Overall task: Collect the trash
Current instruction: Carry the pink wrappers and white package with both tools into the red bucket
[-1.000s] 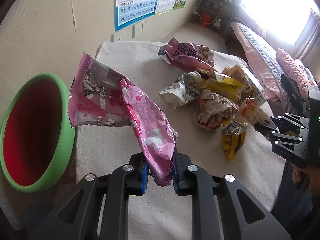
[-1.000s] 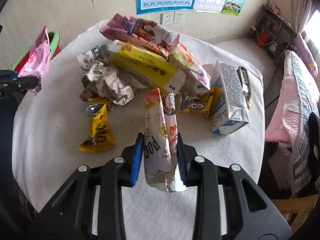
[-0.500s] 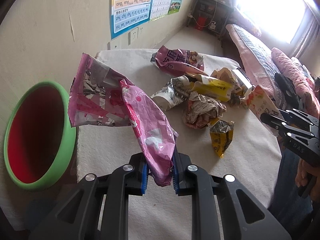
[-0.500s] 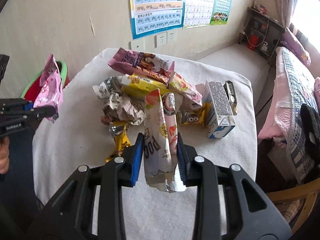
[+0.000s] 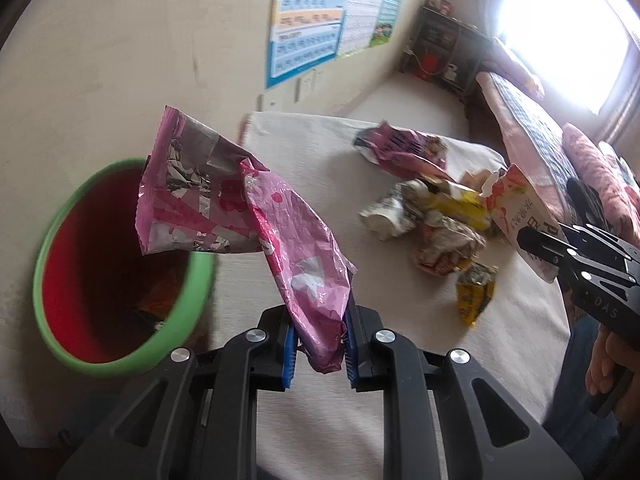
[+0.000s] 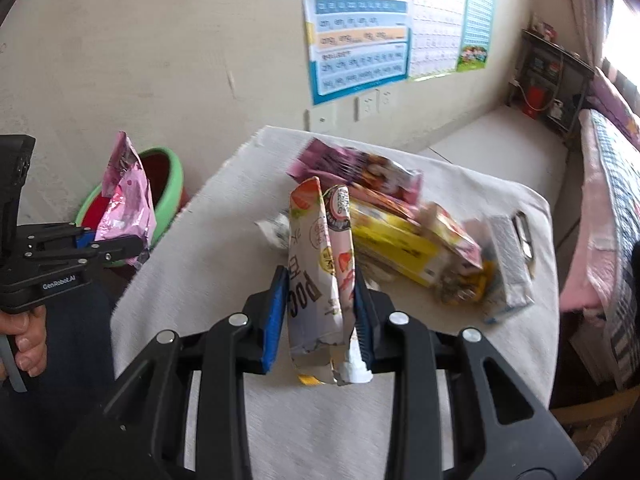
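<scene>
Trash lies heaped toward the far right of the cloth-covered desk [image 5: 320, 152]: a purple snack bag [image 5: 404, 150], a yellow packet [image 5: 460, 204], crumpled wrappers blurred past reading, and a carton [image 6: 508, 264] near the right edge. The left tool [image 5: 320, 344] is clenched on a pink foil wrapper [image 5: 248, 216], which hides part of the green-rimmed red bin [image 5: 100, 264] beside the desk's left edge. The right tool [image 6: 320, 316] grips a white strawberry-print pouch [image 6: 320, 264], which hides part of the heap. The near cloth is bare.

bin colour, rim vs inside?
The bin has a green rim and a red inside. Best seen in the left wrist view.
</scene>
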Demonstrator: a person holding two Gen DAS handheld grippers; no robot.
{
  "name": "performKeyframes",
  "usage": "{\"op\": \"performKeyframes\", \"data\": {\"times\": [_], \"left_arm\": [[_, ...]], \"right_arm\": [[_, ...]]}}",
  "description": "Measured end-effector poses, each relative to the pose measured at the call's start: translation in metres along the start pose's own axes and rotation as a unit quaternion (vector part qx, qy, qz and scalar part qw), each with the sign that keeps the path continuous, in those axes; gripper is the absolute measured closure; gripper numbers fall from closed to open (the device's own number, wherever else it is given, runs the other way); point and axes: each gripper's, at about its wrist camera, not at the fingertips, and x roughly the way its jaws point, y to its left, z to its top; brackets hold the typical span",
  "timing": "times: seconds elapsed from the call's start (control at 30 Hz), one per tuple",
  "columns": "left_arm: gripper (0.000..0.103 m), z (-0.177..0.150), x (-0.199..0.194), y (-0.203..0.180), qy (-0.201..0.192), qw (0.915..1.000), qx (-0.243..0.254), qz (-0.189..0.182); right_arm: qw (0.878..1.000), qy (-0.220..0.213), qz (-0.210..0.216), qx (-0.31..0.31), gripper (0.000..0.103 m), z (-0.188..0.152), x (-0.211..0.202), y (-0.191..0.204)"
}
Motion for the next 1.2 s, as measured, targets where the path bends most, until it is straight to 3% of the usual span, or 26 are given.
{"op": "performKeyframes", "data": {"times": [0.6,0.87,1.2], "left_arm": [[0.086,-0.007,-0.025,0.11,-0.021,0.9955,-0.086,0.034],[0.086,-0.017,-0.03,0.148,-0.025,0.9933,-0.107,0.036],[0.086,-0.022,-0.025,0.174,-0.024,0.9918,-0.124,0.019]], "right_arm": [[0.995,-0.004,0.083,-0.063,0.072,0.057,0.043,0.115],[0.989,0.003,0.128,-0.079,0.072,0.084,0.07,0.17],[0.984,0.02,0.152,-0.093,0.072,0.103,0.104,0.215]]}}
